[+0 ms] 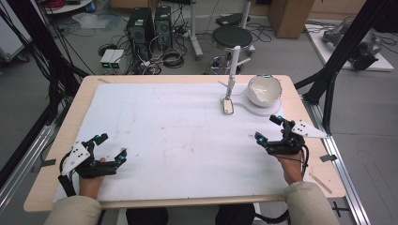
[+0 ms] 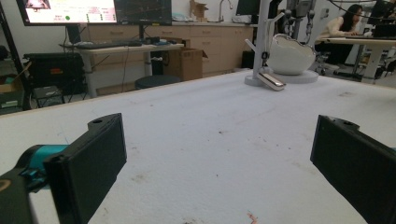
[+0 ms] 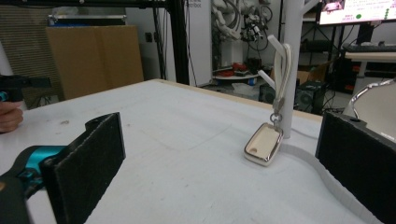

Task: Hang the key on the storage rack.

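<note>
The key fob hung by its strap from a peg of the white stand at the table's far right, its lower end resting on the white mat; it looked light, hard and slick, so you were better off pinching the soft strap. Your right gripper sat near it with jaws wide, your left gripper well apart, also wide. The white bowl just beside the stand looked fragile and crowded that side.

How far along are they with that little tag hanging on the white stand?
Nothing looks done yet. The cream tag hangs by its strap from the white stand, touching the mat. Both the left hand-held gripper and the right hand-held gripper are open, empty and apart from it. Reaching and grasping remain.
</note>
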